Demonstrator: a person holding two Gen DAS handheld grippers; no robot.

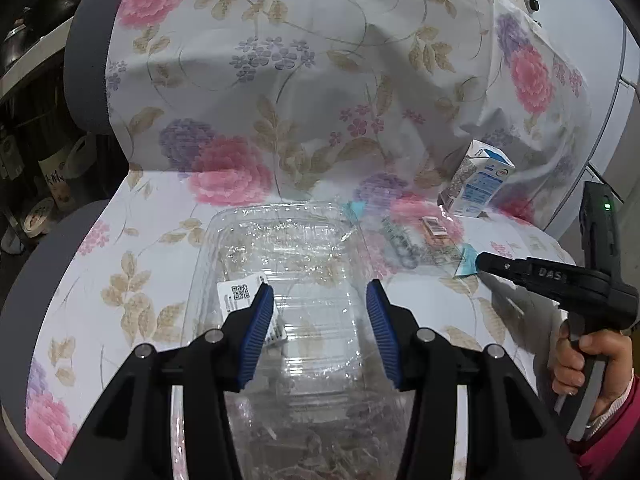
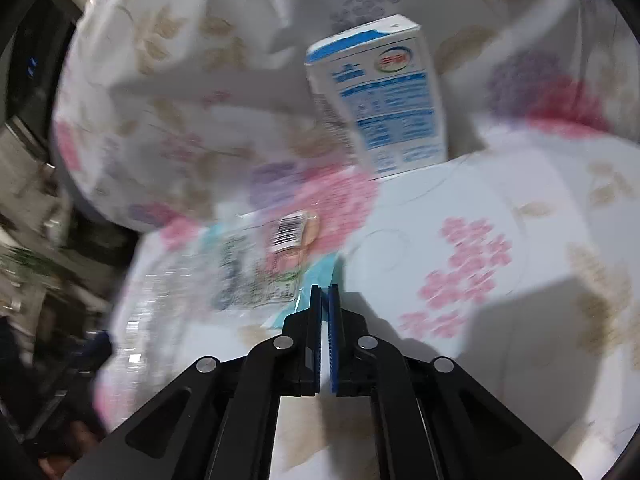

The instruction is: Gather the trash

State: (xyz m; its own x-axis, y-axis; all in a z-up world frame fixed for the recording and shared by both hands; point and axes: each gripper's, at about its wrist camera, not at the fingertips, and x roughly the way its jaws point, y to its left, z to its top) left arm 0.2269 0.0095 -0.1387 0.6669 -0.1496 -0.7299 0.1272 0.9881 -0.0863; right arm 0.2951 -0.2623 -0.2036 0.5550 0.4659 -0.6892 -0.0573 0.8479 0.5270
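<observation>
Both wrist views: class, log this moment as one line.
left gripper: open over clear tray | right gripper: shut on wrapper corner | milk carton: untouched on sofa cover

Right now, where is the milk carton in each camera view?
Left wrist: milk carton at right of centre, leaning on the floral cover.
Right wrist: milk carton at upper centre, beyond the closed tongs.
Shared landmark: the barcoded plastic wrapper lying just before it.

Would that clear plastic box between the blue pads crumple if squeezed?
Probably: the clear plastic box looks thin-walled, so it would likely flex or buckle. It seems empty, so likely light. Its glossy surface may slip against the left gripper.
</observation>
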